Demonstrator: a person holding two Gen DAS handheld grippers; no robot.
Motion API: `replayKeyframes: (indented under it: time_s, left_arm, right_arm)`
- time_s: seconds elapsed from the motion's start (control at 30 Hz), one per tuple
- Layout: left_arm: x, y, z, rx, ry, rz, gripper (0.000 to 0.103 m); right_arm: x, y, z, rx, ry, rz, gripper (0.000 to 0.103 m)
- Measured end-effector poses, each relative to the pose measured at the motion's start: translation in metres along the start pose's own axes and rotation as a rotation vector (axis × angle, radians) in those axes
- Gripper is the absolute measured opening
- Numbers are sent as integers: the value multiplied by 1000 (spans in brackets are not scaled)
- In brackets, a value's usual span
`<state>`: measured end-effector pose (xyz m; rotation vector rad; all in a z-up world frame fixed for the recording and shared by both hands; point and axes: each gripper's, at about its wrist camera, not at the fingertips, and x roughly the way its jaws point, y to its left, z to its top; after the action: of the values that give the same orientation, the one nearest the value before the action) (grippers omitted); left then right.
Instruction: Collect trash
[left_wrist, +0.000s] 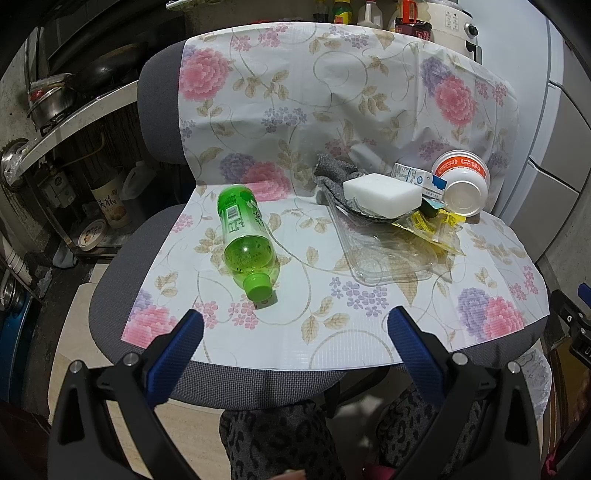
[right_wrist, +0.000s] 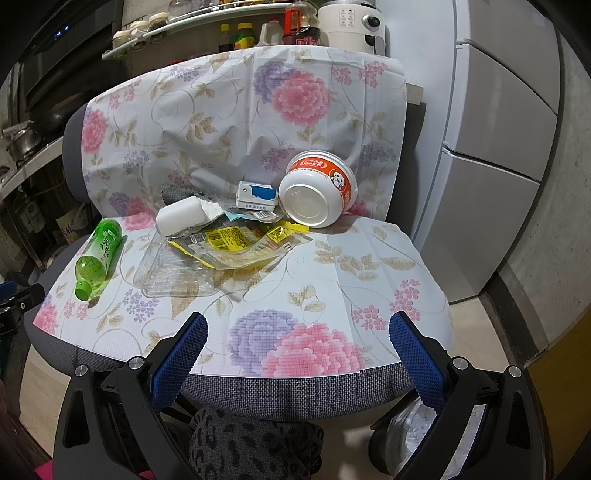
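Cloth-draped chair (right_wrist: 295, 391) beside grey fridge (right_wrist: 491, 155)

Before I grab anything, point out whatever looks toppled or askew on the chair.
The green bottle lies on its side, cap towards the seat's front edge. The instant-noodle bowl is tipped over, base facing the camera. The white sponge sits on a grey cloth.

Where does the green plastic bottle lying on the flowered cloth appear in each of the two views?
Left wrist: green plastic bottle left of centre, cap toward the camera.
Right wrist: far left, near the cloth's edge.
Shared landmark: the white rectangular block lies to its right in both.
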<state>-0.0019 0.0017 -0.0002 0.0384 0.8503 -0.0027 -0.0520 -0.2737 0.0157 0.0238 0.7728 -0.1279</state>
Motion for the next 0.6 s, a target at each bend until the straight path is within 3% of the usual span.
replayKeyframes:
  time_s: [0.33,0.6]
  left_arm:
    - [7,2,-3,-8,14,4,97]
    - [23,13,-4,-42,48,18,97]
  right_arm:
    - [8,1,-4,5,12,11,97]
    - [19,15,2,-35,-10,88,97]
